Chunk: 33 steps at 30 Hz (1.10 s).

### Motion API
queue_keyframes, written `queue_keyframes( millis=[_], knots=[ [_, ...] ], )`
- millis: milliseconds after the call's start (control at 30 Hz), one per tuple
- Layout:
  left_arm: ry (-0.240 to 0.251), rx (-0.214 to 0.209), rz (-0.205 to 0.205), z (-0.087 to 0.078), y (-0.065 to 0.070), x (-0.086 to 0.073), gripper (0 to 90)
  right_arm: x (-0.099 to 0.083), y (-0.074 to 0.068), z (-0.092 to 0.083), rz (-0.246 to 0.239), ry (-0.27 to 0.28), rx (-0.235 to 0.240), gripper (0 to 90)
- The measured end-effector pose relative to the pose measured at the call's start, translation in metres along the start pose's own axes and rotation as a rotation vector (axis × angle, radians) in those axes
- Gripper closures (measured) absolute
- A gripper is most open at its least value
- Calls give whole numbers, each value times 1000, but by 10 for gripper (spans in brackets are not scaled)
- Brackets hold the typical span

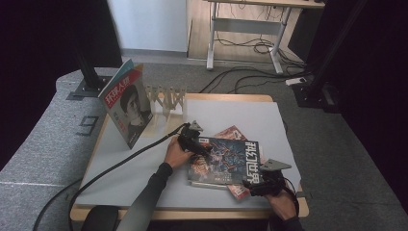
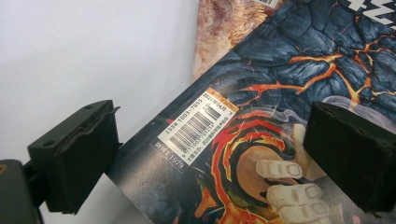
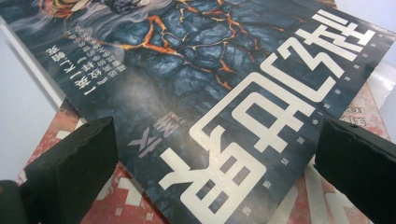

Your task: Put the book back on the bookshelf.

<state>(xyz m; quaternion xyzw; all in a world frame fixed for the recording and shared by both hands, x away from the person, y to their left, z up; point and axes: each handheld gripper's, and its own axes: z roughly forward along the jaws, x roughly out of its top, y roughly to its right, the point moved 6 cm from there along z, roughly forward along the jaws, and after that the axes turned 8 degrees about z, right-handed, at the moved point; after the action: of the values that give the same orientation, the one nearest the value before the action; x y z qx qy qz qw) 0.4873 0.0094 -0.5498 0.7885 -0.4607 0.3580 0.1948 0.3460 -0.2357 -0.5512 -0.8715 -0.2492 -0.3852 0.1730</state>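
A dark magazine [image 1: 226, 161] with lava-crack art and white characters lies flat on the table, on top of a red magazine [image 1: 238, 191]. My left gripper [image 1: 198, 144] is open at its left edge, jaws straddling the corner with the barcode label [image 2: 198, 126]. At the magazine's near right corner my right gripper [image 1: 255, 185] is open too, its jaws wide over the big white title [image 3: 261, 126]; the red magazine [image 3: 116, 200] shows beneath. Nothing is clamped in either one.
Another magazine [image 1: 126, 101] with a portrait cover stands upright at the back left, beside a wooden rack [image 1: 166, 99]. A pale mat [image 1: 144, 178] covers the table. Cables trail off the near left edge.
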Motion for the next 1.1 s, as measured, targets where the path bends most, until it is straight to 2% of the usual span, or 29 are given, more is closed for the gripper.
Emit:
queue_keyframes(
  millis=[67, 300, 467, 833, 1100],
  knots=[
    [1, 0, -1, 0, 0, 0, 34, -2, -1, 0, -19, -10, -9, 0],
    [-3, 8, -4, 0, 1, 0, 37, -3, 1, 0, -15, -15, -3, 0],
    [-15, 11, 2, -2, 4, -1, 46, -4, 6, 0, 15, -14, -6, 0],
    [-63, 6, 20, -9, 11, -4, 40, -3, 17, -3, 23, -3, -50, 0],
    [-62, -1, 7, -15, 14, -9, 40, -3, 25, -3, 37, 5, -69, 0]
  ],
)
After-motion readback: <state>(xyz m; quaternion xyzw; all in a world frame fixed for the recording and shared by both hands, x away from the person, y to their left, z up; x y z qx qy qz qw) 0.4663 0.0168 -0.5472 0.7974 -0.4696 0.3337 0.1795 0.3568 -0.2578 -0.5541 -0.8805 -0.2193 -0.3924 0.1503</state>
